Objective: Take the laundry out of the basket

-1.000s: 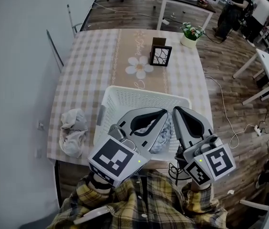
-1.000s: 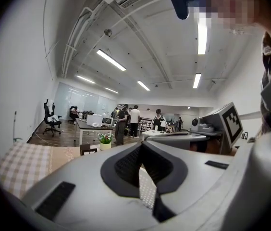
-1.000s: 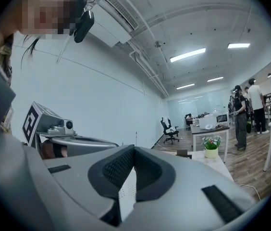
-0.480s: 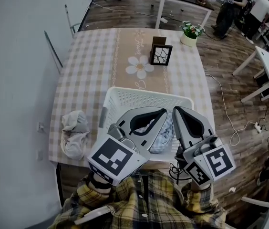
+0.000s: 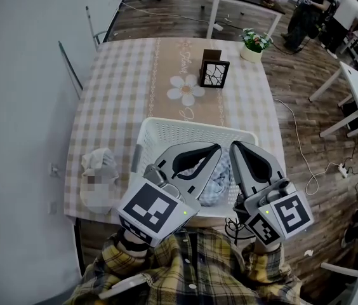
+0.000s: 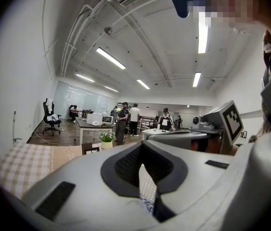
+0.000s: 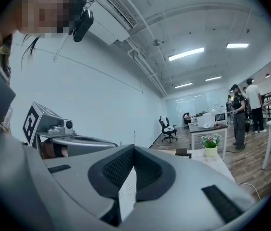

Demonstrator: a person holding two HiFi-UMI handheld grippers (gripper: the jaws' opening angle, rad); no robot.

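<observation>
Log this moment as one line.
left gripper: shut, empty | right gripper: shut, empty | both above basket | laundry inside | one cloth on table

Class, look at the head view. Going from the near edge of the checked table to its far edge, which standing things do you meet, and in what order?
white laundry basket → picture frame → potted plant

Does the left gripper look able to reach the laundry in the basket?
Probably yes: the left gripper is over the open basket, laundry beneath, nothing between; its shut jaws must open.
</observation>
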